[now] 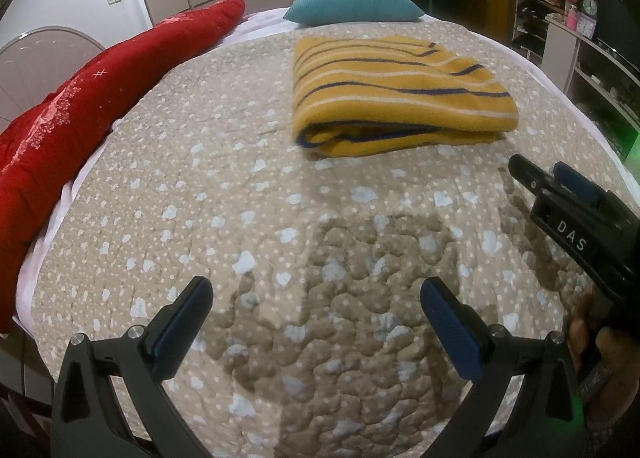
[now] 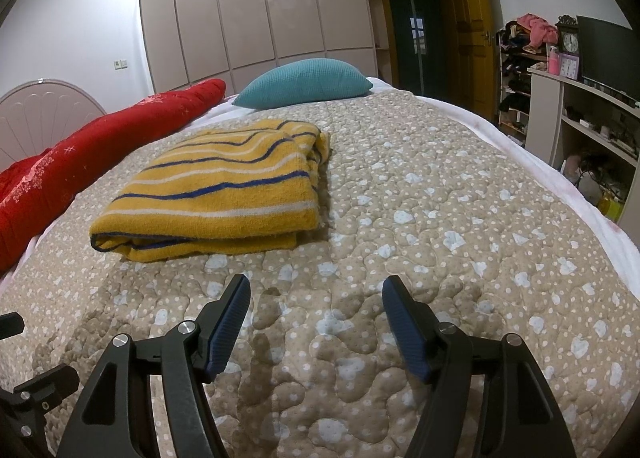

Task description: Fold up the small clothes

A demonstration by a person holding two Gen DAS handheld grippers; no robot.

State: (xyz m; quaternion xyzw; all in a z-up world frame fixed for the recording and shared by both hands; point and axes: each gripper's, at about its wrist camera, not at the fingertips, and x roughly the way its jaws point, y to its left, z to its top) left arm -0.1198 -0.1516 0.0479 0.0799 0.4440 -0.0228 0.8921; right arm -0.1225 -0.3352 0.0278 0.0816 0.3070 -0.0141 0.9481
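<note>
Both wrist views looked forward, low and close over the beige quilted bedspread [image 1: 240, 162] [image 2: 460, 198]. They shared the folded yellow striped towel [image 1: 396, 94] [image 2: 224, 190] and teal pillow [image 1: 352, 4] [image 2: 304, 84]; the left view sat further left, catching the right gripper [image 1: 538, 170].

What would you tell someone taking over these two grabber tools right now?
Left hand-held gripper: open, empty, above the quilt.
Right hand-held gripper: open, empty, also over the quilt.
The yellow striped cloth lies folded on the bed, in front of the teal pillow, with neither gripper touching it.
Done: this piece looks folded.
Left: no other unfolded clothes are visible here.
</note>
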